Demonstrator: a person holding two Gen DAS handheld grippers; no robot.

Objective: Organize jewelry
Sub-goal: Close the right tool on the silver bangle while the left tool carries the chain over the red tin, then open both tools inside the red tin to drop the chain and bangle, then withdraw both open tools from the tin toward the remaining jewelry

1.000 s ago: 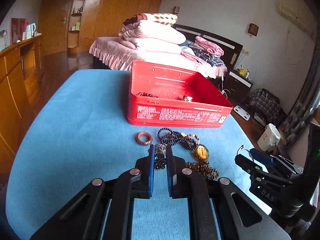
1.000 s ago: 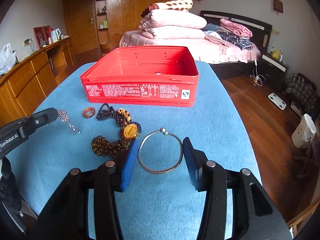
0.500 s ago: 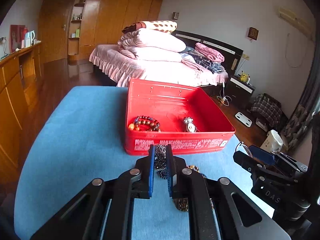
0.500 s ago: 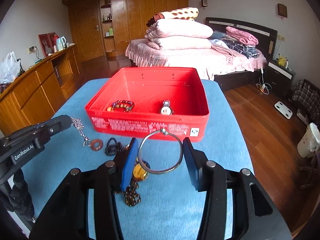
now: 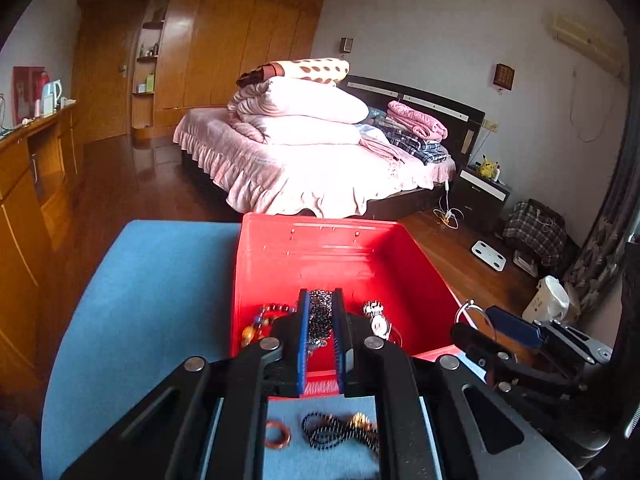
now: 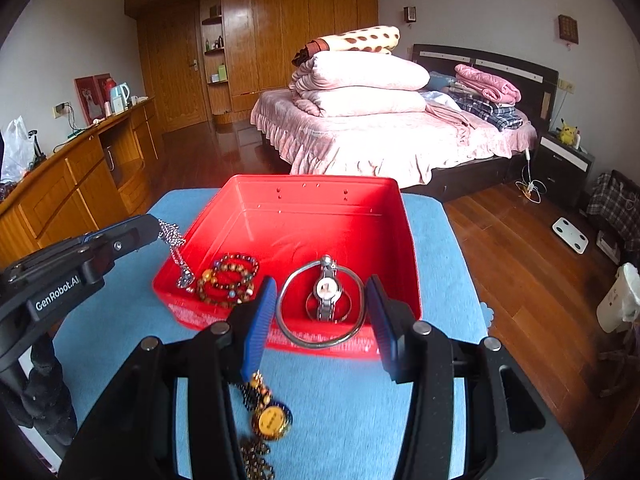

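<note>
**Both grippers carry jewelry over the red box**

Nearest the cameras, on the blue table cover [image 6: 352, 408], lie the pieces not yet stored: a necklace of dark beads with a yellow pendant [image 6: 272, 420] below the right gripper, and, in the left wrist view, a small reddish-brown ring [image 5: 277, 434] just beside a coil of dark beads [image 5: 332, 432].

The left gripper [image 5: 320, 316] has its jaws nearly together, pinching a fine silver chain [image 5: 320, 312]; in the right wrist view the chain [image 6: 176, 248] hangs from the fingertips down over the box's left wall. The right gripper [image 6: 322, 308] stands partly open, its blue pads pressing on either side of a round silver bangle [image 6: 320, 342], which it holds above the near wall of the box.

Beyond the fingers sits the open red box [image 6: 304, 200] on the table cover. Inside it, near the front, rest a multicoloured bead bracelet [image 6: 228, 280] on the left and a silver wristwatch [image 6: 327, 292] beside it.

Farther off stands a bed [image 6: 380, 136] stacked with folded pink quilts.
</note>
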